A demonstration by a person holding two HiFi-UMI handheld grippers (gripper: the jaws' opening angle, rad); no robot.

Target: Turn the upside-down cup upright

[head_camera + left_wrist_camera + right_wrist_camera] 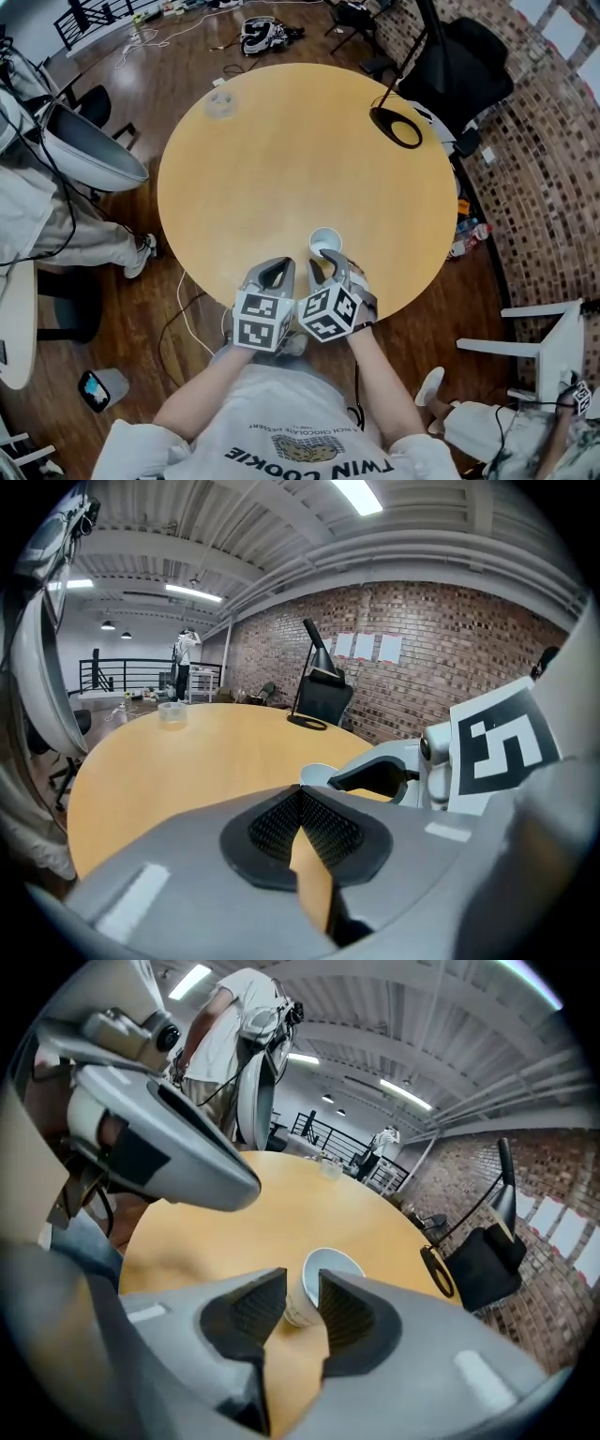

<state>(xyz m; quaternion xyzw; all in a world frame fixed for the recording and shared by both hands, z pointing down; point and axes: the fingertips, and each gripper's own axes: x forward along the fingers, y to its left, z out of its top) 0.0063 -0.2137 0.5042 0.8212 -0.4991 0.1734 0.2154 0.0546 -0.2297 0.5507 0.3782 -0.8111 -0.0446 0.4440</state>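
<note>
A white paper cup (325, 241) stands upright, mouth up, on the round wooden table (281, 159) near its front edge. My right gripper (328, 264) is just behind it, open, its tips on either side of the cup's near lower wall. In the right gripper view the cup (323, 1274) shows between and just beyond the dark pads of the right gripper (302, 1290), with no pad pressing on it. My left gripper (272, 274) hovers beside it on the left, shut and empty. In the left gripper view the pads of the left gripper (300, 794) meet at the tip, and the cup's rim (317, 773) peeks beyond them.
A small clear round container (219, 103) sits at the table's far left. A black lamp base ring (398, 127) lies at the far right, with a black chair (459, 66) behind it. A seated person (56, 225) is to the left, and a white chair (553, 337) to the right.
</note>
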